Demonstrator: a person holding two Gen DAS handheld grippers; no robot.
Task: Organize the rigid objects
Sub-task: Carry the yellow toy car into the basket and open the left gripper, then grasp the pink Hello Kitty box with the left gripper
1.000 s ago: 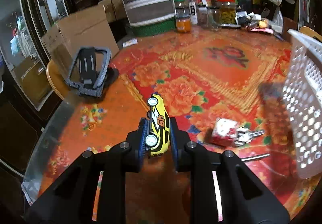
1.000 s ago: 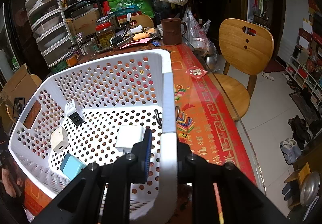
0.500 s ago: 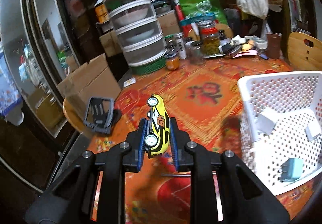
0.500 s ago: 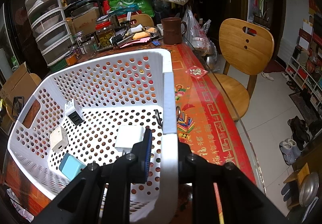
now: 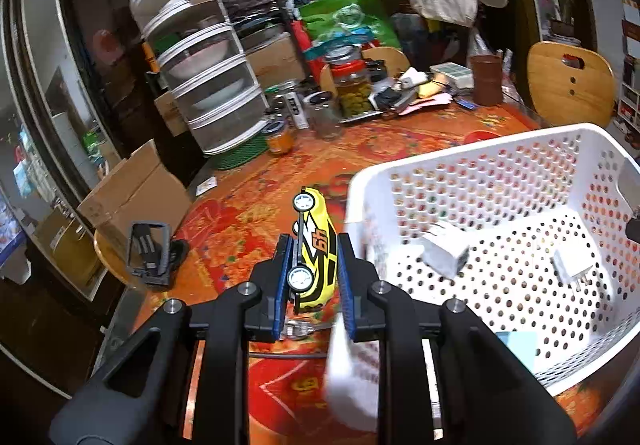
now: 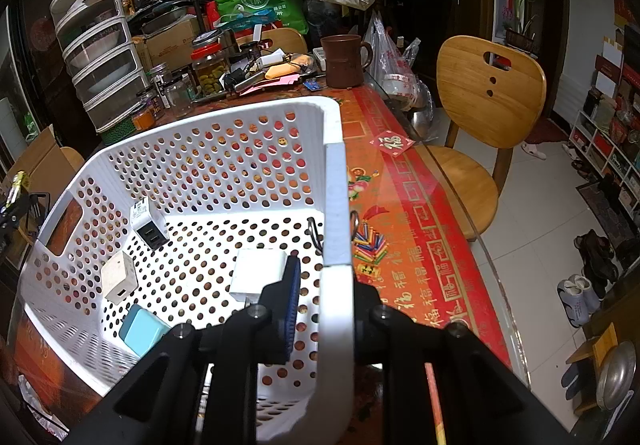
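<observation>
Left gripper (image 5: 312,277): I clamp one yellow toy car (image 5: 314,253) on its side between my pads, nose toward 12 o'clock, above the tablecloth, the basket at 3 o'clock.
Basket (image 6: 334,197): one white perforated basket on the table.
Basket contents: four items, a two-port white charger (image 6: 146,221), a cream adapter (image 6: 118,277), a light-blue block (image 6: 144,329), a white block (image 6: 258,273), the last partly hidden behind my finger.
Right gripper (image 6: 320,297): I pinch the basket's rim at 6 o'clock, jaws narrow; the outer pad is hidden.
</observation>
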